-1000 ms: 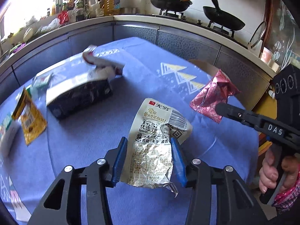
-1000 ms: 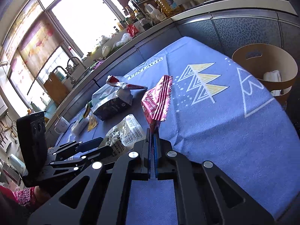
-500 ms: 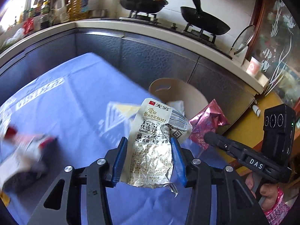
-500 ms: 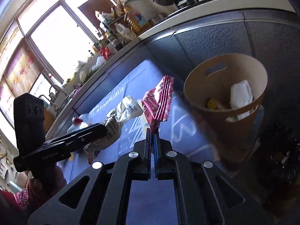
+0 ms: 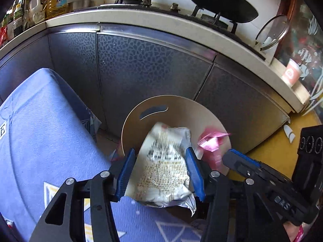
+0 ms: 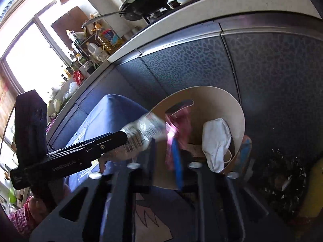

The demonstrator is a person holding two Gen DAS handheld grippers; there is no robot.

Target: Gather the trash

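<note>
A round tan bin (image 5: 173, 104) (image 6: 238, 109) stands on the floor past the table's corner. Above its mouth my left gripper (image 5: 160, 173) has its jaws opening. The white printed wrapper (image 5: 165, 165) (image 6: 145, 131) sits loosely between the blue pads (image 5: 126, 173) and tips forward, blurred at its top. My right gripper (image 6: 211, 157) (image 5: 232, 157) is just right of it, its jaws opening too. The pink foil wrapper (image 6: 179, 121) (image 5: 210, 141) is blurred, off the pads and over the bin's inside. A crumpled white item (image 6: 216, 139) lies in the bin.
The blue tablecloth (image 5: 40, 141) ends at a corner beside the bin. Dark cabinet fronts (image 5: 151, 70) stand close behind it, with woks (image 5: 222, 4) on the stove above. A person's hand (image 6: 34, 207) holds the left gripper's handle.
Both grippers swung from over the table to above the bin. The right jaws parted and the pink wrapper left them. The left jaws widened and the white wrapper tipped forward.
</note>
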